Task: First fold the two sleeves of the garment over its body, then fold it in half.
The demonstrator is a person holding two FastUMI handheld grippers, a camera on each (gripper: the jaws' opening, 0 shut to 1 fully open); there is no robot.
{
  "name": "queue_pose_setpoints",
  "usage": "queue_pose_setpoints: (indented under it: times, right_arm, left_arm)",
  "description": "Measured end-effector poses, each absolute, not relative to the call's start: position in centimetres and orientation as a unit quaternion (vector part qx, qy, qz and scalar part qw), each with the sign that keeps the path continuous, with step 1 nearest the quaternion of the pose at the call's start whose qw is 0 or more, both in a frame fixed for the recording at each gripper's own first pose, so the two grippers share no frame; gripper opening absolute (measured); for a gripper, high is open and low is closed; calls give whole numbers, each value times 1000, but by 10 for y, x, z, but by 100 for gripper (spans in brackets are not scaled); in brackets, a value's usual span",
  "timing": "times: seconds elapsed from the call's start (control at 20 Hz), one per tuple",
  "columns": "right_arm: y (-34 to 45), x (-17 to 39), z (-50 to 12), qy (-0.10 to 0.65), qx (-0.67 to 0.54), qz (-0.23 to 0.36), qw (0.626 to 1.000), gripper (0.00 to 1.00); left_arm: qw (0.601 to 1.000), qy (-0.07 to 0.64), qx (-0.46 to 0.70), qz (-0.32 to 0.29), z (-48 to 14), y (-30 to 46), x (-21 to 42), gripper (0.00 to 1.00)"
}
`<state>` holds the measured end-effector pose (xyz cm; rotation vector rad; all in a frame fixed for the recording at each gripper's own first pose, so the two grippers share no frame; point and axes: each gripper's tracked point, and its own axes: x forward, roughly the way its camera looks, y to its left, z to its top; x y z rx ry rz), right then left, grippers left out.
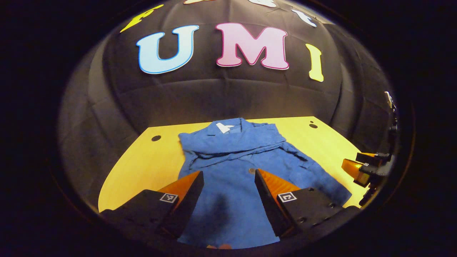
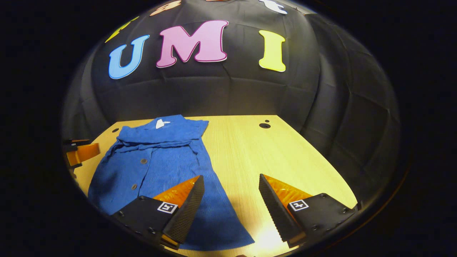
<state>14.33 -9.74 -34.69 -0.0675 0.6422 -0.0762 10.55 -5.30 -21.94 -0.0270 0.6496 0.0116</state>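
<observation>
A blue buttoned garment (image 1: pixel 235 157) lies flat on the yellow table (image 1: pixel 142 167), collar and white label (image 1: pixel 224 127) at the far end. Both sleeves (image 1: pixel 235 144) lie folded across its chest. My left gripper (image 1: pixel 228 173) is open above the garment's lower body, with nothing between its fingers. In the right gripper view the garment (image 2: pixel 157 160) lies to the left. My right gripper (image 2: pixel 231 176) is open over its near right hem, one finger above cloth and the other above bare table (image 2: pixel 267 150). The right gripper (image 1: pixel 364 167) also appears at the far right, the left gripper (image 2: pixel 80 153) at the far left.
The black cloth wall closes off the table's far side and both flanks. Small round holes (image 1: pixel 156 138) (image 2: pixel 264 125) sit near the table's far corners. Bare tabletop stretches to the right of the garment in the right gripper view.
</observation>
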Motion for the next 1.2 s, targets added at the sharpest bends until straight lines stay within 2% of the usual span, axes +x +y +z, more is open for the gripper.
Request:
queue_pose_setpoints:
  times: [0.2,0.4,0.65,0.9,1.05,1.1,1.15,1.2]
  right_arm:
    - [-96,102,-370,360,-19,-51,931,97]
    - [-110,72,-405,409,-8,-91,908,97]
    - [-115,51,-428,446,18,-111,888,99]
    - [-102,57,-429,453,12,-87,887,96]
    - [-88,60,-431,463,-1,-62,884,54]
    - [-84,63,-429,463,-2,-56,884,40]
    - [-83,65,-432,465,-9,-56,883,24]
    - [-81,68,-433,466,-14,-48,883,14]
  left_arm:
    - [924,380,-22,43,-263,-14,27,84]
    - [897,436,-27,61,-307,14,-25,84]
    - [880,462,-89,60,-331,7,-38,84]
    - [881,469,-53,29,-330,0,-35,83]
    - [880,467,-76,45,-326,-12,-28,49]
    - [880,464,-82,55,-322,-11,-36,47]
    - [878,462,-101,72,-330,-10,-23,19]
    - [878,459,-120,66,-330,-15,-17,12]
